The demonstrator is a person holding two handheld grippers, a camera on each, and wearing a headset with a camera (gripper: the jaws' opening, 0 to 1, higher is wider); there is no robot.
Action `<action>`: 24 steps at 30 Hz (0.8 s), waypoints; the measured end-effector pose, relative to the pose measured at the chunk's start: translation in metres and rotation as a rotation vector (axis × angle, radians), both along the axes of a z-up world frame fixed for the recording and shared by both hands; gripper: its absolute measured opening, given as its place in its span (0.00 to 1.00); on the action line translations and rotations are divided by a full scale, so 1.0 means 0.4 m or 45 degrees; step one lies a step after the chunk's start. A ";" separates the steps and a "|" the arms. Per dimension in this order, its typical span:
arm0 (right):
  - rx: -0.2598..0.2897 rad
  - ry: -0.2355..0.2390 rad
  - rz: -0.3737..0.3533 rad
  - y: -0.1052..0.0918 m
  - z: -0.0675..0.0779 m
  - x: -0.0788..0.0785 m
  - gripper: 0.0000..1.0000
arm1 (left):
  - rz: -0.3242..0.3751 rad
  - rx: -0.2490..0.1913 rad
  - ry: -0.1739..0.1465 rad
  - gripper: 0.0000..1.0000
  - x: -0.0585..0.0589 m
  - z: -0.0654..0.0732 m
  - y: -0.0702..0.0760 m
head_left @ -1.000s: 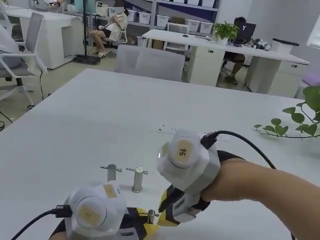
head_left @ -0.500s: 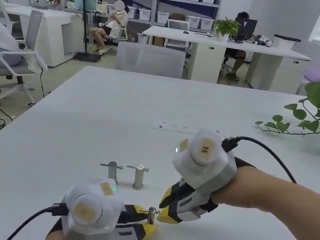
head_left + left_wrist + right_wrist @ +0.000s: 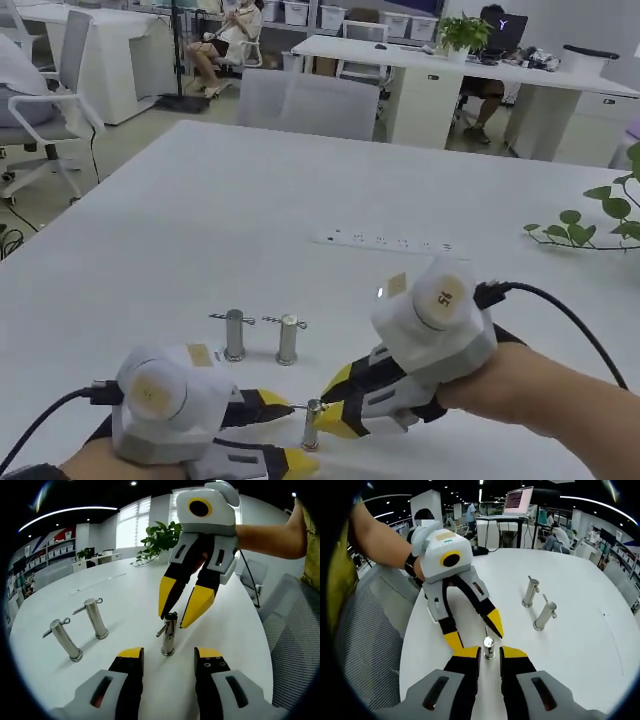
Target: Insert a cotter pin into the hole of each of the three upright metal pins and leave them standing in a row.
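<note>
My left hand-held gripper (image 3: 167,656) gapes either side of the near pin (image 3: 169,634); my right hand-held gripper (image 3: 489,653) straddles it too, parted, gripping nothing. The left gripper view catches its cotter pin (image 3: 161,629).

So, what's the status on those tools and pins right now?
Left tool and right tool open, straddling the near pin. Its cotter pin is through. Two far pins pinned, upright. Tool tips crowd each other.

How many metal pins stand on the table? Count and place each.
3. Two stand side by side, cotter pins through them; the third stands nearer, between left gripper and right gripper.
</note>
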State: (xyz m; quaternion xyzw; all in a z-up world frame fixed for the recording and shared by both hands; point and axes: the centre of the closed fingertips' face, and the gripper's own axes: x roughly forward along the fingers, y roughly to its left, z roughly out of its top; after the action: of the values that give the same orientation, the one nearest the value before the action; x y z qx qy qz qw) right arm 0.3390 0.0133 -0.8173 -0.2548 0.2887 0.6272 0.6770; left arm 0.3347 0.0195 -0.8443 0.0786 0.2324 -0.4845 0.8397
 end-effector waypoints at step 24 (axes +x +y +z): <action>0.316 0.095 -0.036 0.017 -0.034 -0.005 0.17 | 0.115 -0.104 -0.032 0.63 -0.038 0.089 0.076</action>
State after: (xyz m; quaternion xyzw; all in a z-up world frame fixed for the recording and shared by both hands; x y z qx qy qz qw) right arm 0.3370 0.0200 -0.8307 -0.1414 0.2376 0.6575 0.7009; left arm 0.3194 0.0498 -0.8085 0.0397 0.2053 -0.4540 0.8661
